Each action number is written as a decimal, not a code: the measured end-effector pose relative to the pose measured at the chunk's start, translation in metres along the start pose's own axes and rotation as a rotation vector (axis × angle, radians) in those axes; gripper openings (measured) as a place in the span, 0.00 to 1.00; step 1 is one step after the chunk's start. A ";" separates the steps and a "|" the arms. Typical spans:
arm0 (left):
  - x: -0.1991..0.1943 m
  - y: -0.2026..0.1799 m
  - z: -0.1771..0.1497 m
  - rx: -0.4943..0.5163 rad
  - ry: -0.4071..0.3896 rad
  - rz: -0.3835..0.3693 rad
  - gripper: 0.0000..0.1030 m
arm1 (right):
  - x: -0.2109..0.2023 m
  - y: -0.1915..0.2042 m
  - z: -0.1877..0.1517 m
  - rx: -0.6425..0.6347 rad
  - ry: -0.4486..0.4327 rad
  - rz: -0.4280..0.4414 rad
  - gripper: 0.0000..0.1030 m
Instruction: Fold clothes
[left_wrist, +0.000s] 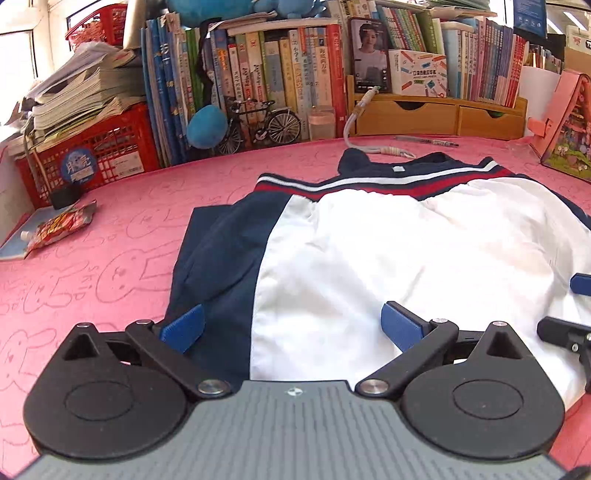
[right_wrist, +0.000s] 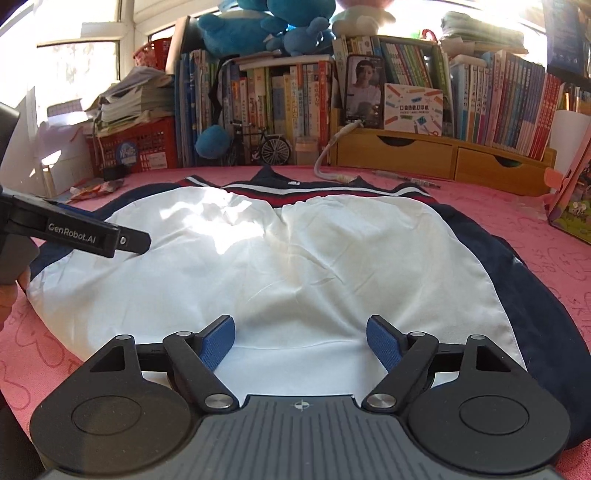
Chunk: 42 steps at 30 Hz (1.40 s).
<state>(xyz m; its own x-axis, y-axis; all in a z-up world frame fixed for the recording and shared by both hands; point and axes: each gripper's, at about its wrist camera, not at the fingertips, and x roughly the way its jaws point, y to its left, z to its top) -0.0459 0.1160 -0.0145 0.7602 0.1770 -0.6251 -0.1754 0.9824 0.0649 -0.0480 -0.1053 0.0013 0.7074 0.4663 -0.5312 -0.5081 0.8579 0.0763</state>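
Jacket lies flat on the pink tablecloth, white panel up, collar at 12 o'clock. Left gripper & right gripper both spread wide, holding nothing, over the hem at 6. Risk: thin slick fabric, so pads may pinch top layer only & fold skews. Charging cable touches the collar and could snag.

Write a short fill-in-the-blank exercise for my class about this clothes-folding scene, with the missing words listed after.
1. The jacket lies spread on a ____ tablecloth.
2. Its big middle panel is ____, with navy sides.
3. The jaws of the left gripper and the right gripper are both ____.
4. A model ____ stands in front of the books.

Missing words: pink; white; open; bicycle
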 end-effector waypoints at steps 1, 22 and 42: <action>-0.004 0.007 -0.007 -0.025 -0.001 0.008 1.00 | -0.001 0.003 0.001 0.004 -0.009 0.004 0.78; -0.058 -0.018 -0.020 0.073 -0.192 0.129 1.00 | -0.110 -0.124 -0.045 0.358 -0.036 -0.331 0.72; -0.028 -0.092 -0.041 0.060 -0.096 -0.141 1.00 | -0.051 -0.141 -0.043 0.668 -0.164 -0.015 0.81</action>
<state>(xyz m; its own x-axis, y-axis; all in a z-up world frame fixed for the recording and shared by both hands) -0.0762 0.0179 -0.0352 0.8312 0.0398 -0.5546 -0.0276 0.9992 0.0304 -0.0335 -0.2598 -0.0189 0.8038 0.4353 -0.4056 -0.1236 0.7890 0.6018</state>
